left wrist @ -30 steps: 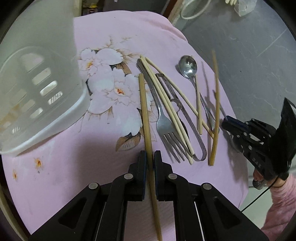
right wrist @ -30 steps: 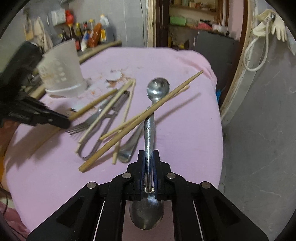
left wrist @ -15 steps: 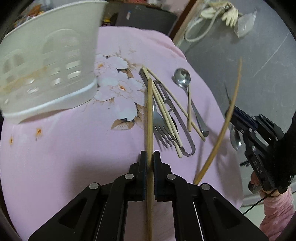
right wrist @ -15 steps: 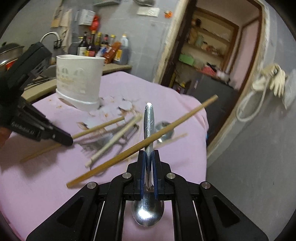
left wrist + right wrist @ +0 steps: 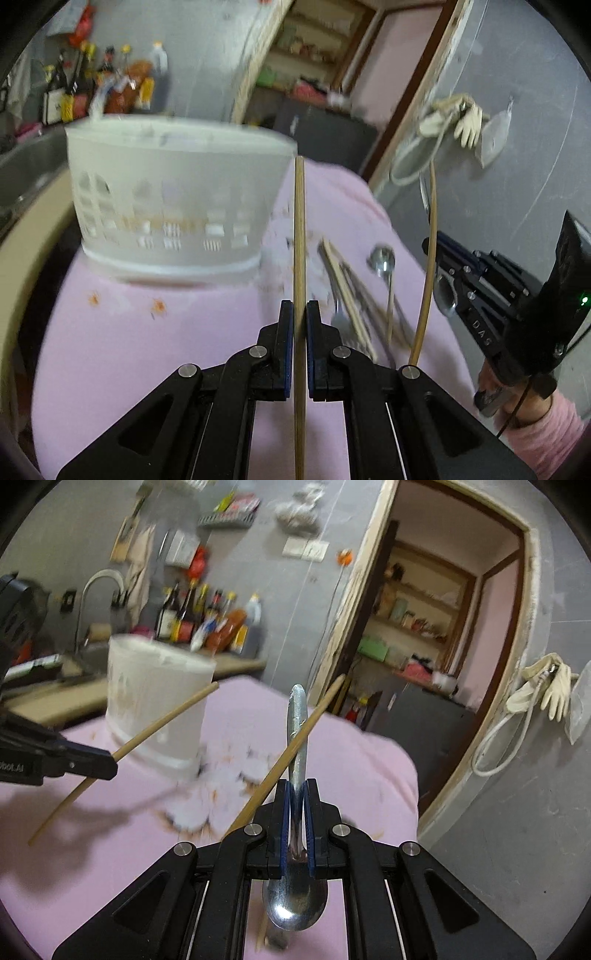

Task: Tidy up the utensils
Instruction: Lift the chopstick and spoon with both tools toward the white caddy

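Both grippers are lifted since before, left point(image 5: 300, 314) pinching a chopstick point(image 5: 299, 236), right point(image 5: 298, 794) pinching a spoon point(image 5: 297, 904), holder point(image 5: 177, 199) at 11 o'clock next.

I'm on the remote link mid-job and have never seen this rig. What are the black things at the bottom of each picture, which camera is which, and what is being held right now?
There is no robot arm here. A person holds a hand-held gripper in each hand, and each carries a wide-angle camera looking forward along its jaws. The black parts at the bottom are the camera's own gripper.

In the left wrist view, the left gripper is shut on a wooden chopstick. At the right edge you see the right gripper and the person's pink sleeve.

In the right wrist view, the right gripper is shut on a metal spoon, bowl toward the camera, with a second chopstick apparently caught alongside it.

On the pink tablecloth stand a white slotted utensil holder and a pile of cutlery: another spoon, chopsticks and, blurred, what looks like a fork.
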The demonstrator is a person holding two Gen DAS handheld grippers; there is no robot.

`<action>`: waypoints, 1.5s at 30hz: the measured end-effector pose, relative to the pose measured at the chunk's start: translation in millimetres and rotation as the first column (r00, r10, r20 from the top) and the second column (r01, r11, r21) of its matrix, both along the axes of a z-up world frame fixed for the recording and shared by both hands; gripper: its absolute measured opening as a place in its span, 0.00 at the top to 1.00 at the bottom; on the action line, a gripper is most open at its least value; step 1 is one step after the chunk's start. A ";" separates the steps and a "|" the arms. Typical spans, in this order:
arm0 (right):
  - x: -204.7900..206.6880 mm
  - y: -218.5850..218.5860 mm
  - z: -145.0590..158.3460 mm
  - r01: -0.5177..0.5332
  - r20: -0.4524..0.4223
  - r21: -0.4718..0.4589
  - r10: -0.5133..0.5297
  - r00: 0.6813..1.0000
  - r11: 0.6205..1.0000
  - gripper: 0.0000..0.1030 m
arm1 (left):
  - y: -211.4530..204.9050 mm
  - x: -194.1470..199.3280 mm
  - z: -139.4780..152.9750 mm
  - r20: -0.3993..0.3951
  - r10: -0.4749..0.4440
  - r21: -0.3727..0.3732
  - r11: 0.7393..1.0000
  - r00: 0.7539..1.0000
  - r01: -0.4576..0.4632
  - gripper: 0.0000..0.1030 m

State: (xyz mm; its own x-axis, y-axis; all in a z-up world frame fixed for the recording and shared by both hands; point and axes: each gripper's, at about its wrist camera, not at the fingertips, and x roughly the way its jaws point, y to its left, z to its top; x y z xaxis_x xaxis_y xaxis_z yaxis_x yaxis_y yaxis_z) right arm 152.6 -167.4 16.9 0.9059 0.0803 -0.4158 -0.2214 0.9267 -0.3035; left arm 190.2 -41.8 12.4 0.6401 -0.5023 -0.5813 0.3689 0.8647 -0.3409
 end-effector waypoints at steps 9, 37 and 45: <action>26.8 -0.2 39.5 -0.014 0.215 0.154 -0.019 0.977 0.988 0.95 | 9.3 -4.4 30.1 0.215 0.070 -0.067 0.996 0.974 -0.057 0.96; 97.7 79.7 49.5 -0.284 0.434 0.580 0.005 0.901 0.764 0.95 | 172.8 77.3 63.3 0.448 0.595 -0.429 0.798 0.667 -0.423 0.96; 107.9 81.8 31.3 -0.314 0.400 0.606 0.061 0.914 0.731 0.95 | 166.7 79.2 49.0 0.447 0.647 -0.407 0.762 0.618 -0.503 0.96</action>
State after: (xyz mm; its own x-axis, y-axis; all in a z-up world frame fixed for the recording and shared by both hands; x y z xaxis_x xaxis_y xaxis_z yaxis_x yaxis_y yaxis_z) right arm 260.5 -85.6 48.2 0.9093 0.3969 0.1253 -0.4162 0.8700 0.2642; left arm 269.4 124.8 61.4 0.9995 0.0152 0.0274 -0.0009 0.8884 -0.4591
